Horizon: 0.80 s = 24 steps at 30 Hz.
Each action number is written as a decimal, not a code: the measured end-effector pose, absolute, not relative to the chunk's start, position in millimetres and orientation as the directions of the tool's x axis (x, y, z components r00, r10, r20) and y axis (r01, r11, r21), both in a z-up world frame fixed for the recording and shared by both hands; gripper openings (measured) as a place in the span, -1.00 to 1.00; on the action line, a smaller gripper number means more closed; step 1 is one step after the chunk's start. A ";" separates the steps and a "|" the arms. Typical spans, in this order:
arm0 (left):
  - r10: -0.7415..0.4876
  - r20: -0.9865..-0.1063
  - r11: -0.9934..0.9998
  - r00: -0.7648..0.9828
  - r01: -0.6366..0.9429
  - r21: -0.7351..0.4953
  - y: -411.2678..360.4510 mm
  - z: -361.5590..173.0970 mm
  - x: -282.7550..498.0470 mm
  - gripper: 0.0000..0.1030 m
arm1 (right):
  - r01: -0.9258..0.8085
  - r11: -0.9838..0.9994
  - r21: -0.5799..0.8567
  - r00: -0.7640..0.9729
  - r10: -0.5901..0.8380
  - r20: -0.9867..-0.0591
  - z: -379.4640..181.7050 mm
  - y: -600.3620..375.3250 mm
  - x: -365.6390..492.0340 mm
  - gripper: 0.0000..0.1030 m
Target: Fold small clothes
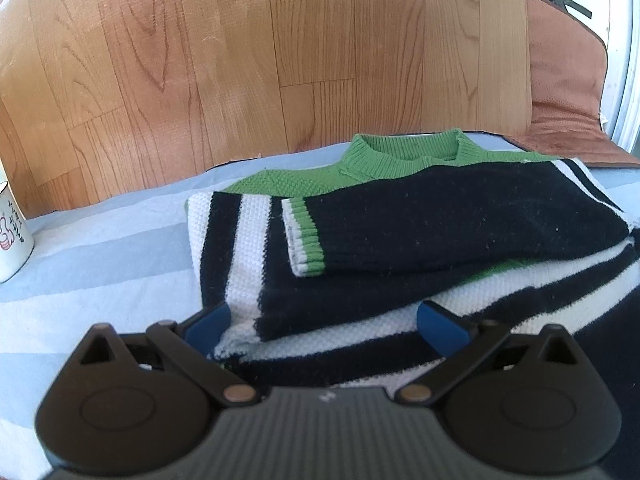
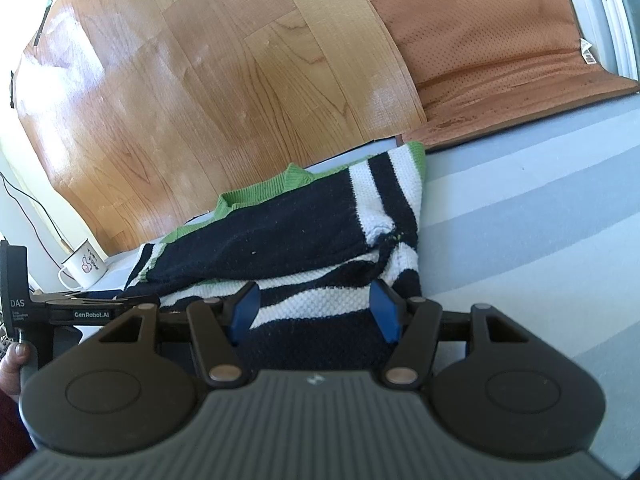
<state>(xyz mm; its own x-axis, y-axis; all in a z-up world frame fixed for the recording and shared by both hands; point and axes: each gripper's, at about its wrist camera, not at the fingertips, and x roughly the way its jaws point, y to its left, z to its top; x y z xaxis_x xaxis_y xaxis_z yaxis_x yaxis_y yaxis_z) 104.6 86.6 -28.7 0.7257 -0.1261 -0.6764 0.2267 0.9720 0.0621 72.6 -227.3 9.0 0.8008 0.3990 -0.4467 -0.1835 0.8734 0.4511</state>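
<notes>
From the left wrist, the left gripper (image 1: 324, 326) has its jaws spread around the near hem of the folded striped sweater (image 1: 400, 232), which lies on a striped sheet (image 1: 112, 248); an enamel mug (image 1: 12, 236) stands well left of the sweater.

From the right wrist, the right gripper (image 2: 314, 310) likewise straddles the sweater's (image 2: 304, 232) near edge, jaws apart, pads not pressing.

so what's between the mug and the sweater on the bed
Nothing: in the left wrist view only bare striped sheet lies between the mug and the sweater.

Your right gripper (image 2: 316, 310) is matte black with blue pads (image 2: 385, 312), brass-coloured pivot pins and a ribbed grey body.
</notes>
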 end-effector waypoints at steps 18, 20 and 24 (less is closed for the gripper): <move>-0.163 -0.696 0.986 0.699 0.100 -0.131 137.6 -26.0 118.7 0.99 | -0.213 0.857 0.470 0.790 0.434 -0.433 25.4 -235.8 52.9 0.28; -0.200 -0.699 0.976 0.686 0.079 -0.202 147.9 -16.0 104.1 0.98 | -0.275 0.842 0.464 0.781 0.477 -0.403 38.0 -245.9 31.5 0.28; -0.273 -0.637 0.958 0.721 0.142 -0.250 162.5 8.9 37.8 0.98 | -0.394 0.750 0.531 0.666 0.631 -0.398 49.4 -274.7 -10.6 0.13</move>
<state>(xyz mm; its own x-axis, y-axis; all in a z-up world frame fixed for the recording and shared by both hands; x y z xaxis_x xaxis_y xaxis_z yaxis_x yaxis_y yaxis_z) 37.8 162.5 8.9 0.7206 -0.2732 -0.6372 0.1418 0.9577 -0.2502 -10.6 -274.7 49.4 0.6657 0.6310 -0.3984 -0.3936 0.7505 0.5309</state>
